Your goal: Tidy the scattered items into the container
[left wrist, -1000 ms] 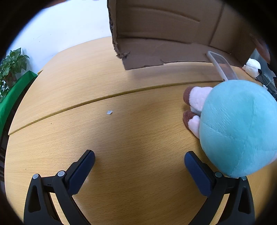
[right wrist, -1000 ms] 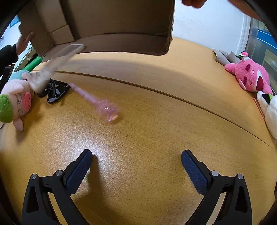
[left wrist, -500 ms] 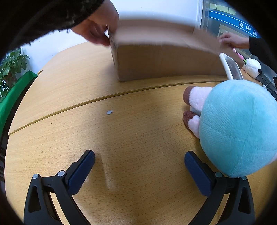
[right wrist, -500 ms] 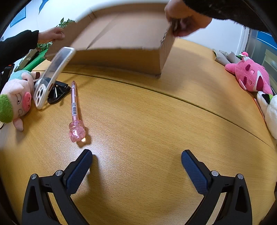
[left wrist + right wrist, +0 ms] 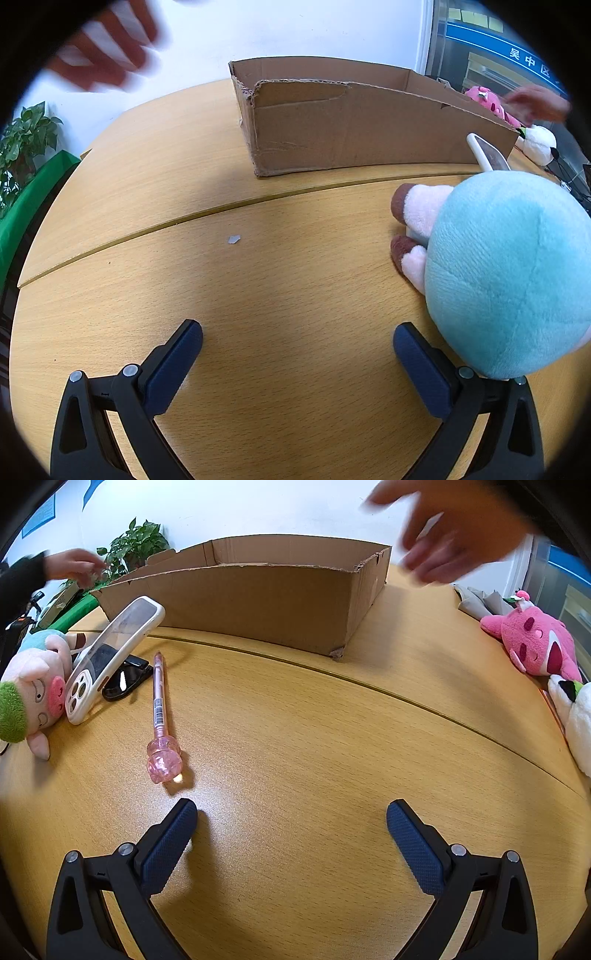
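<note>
Cardboard box (image 5: 258, 602) upright on table (image 5: 314, 738), nothing visibly inside. Outstanding beside it: pig plush (image 5: 33, 686), phone (image 5: 110, 657), pink pen (image 5: 159, 716). Left gripper (image 5: 295, 350) and right gripper (image 5: 291, 830) both spread wide, empty; tidying seemingly not begun.

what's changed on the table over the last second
The cardboard box, tipped up in the air a second ago, now sits upright on the table; the hands have let go and are pulling away. The pink pen and the phone have landed and settled beside the pig plush. Both grippers, left and right, stayed put, jaws open and empty.
</note>
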A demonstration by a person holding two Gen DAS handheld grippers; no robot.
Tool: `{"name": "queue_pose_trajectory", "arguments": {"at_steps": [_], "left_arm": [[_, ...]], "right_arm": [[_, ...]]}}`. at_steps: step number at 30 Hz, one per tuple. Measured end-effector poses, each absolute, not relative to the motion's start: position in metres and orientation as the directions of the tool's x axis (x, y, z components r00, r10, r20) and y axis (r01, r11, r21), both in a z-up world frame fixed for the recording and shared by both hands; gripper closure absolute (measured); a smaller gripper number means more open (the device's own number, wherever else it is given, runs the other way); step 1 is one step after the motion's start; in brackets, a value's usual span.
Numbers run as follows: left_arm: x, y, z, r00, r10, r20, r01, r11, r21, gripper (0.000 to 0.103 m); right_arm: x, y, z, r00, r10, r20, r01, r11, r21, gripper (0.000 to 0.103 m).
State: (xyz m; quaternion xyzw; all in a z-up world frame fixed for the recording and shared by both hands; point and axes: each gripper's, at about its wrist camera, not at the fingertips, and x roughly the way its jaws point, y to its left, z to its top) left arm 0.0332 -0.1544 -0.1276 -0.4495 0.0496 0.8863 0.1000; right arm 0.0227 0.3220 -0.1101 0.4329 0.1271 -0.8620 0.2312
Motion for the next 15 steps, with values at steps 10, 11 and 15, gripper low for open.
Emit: {"name": "queue_pose_trajectory", "arguments": {"at_steps": [10,11,15], "left_arm": [[0.0327,-0.1538,-0.1275,-0.576,0.132,-0.807,-0.222,-0.975,-0.002,0.000],[0.0327,-0.1537,-0.1273,-0.576,0.132,-0.807,-0.222,-0.975,-0.002,0.000],[0.0313,-0.1535,-0.1277,-0.576,0.132,-0.807,-0.222,-0.975,-0.001,0.000]], "right_arm": [[0.0223,0.3224,-0.1101,-0.518,-0.289,-0.805,0.509,-0.861,-0.019,0.000],[0.0224,0.3224,-0.1101,-0.518,-0.289,-0.805,0.509,-0.861,-0.019,0.000],[0.0223,0.3222,-0.1101,-0.520,-0.286,-0.805,0.509,-0.860,-0.024,0.000]]}}
